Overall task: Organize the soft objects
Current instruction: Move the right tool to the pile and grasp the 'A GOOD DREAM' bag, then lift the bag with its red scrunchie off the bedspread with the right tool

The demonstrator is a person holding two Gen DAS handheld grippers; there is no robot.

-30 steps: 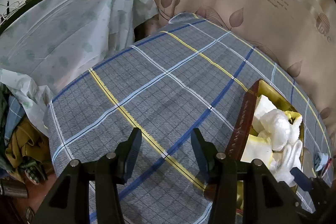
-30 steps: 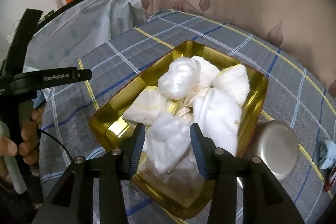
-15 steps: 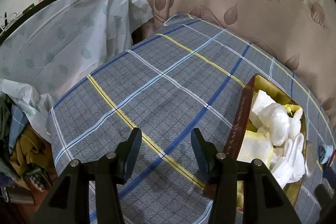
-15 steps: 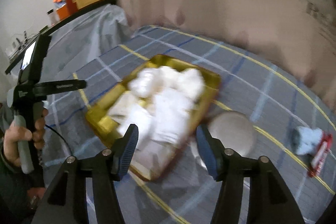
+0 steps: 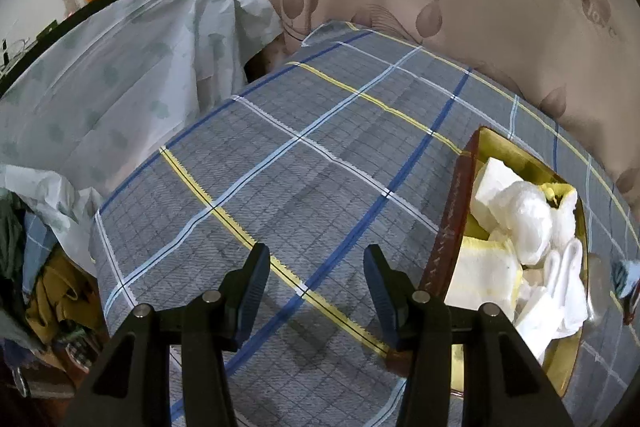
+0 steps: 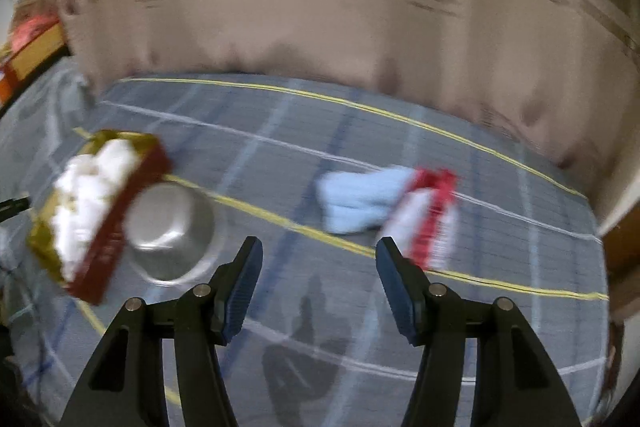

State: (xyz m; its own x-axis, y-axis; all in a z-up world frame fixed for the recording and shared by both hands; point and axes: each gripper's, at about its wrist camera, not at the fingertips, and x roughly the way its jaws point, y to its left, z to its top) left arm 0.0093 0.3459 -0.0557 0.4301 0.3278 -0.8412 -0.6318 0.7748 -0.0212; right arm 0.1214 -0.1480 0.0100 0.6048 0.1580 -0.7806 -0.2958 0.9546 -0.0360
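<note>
Left wrist view looks down across a grey plaid cloth (image 5: 304,163) spread over the table. The left gripper (image 5: 316,279) hangs above bare cloth, jaws standing apart with nothing between them. At the right edge sits a gold box (image 5: 452,227) with dark red outer walls, heaped with white soft pieces (image 5: 524,227). A pale printed curtain (image 5: 480,11) hangs behind the table, and a light plastic sheet (image 5: 120,67) covers something to the left.

The right wrist view is blurred. The right gripper (image 6: 319,275) is over the cloth (image 6: 360,131), jaws apart and empty. Beyond its fingers lies a light blue soft thing (image 6: 356,203), touching a red and white packet (image 6: 430,219) on its right; what the packet holds I cannot tell. Off to the left the box (image 6: 104,239) sits full of white pieces (image 6: 88,187), with a round silver lid-like object (image 6: 168,223) just beside it.
</note>
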